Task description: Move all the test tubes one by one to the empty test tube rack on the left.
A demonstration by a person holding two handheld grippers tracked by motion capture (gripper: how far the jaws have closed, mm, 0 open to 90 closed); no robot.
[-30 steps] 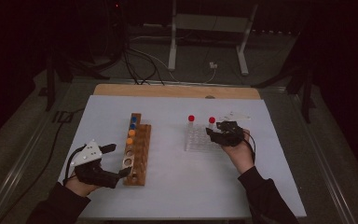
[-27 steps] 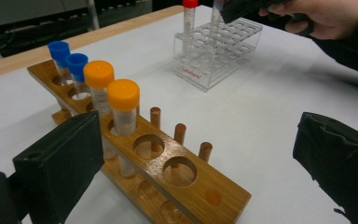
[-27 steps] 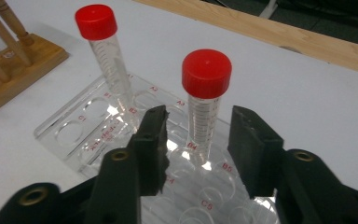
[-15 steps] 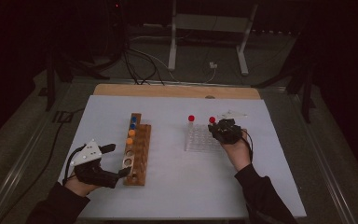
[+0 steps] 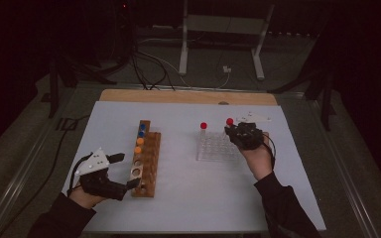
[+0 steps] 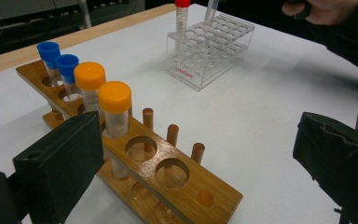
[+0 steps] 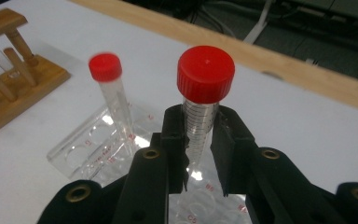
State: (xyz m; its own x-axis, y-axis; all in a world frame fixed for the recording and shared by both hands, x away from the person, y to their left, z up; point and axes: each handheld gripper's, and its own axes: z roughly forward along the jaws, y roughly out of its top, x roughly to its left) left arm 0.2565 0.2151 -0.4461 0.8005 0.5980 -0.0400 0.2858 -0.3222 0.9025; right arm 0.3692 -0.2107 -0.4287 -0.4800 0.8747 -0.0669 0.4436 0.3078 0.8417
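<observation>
My right gripper is shut on a clear tube with a red cap, held upright just above the clear plastic rack. In the high view this gripper sits at the rack's right end. A second red-capped tube stands tilted in the rack's far left corner. My left gripper is open, its jaws spread wide either side of the near end of the wooden rack. That rack holds two blue-capped tubes and two orange-capped tubes.
A white mat covers the table, with a strip of bare wood along its far edge. Beyond the table stand a white metal frame and loose cables. The wooden rack's two nearest holes hold nothing.
The right gripper has closed on the red-capped tube at the clear rack's right end and lifted it a little. The left gripper has stayed in place.
</observation>
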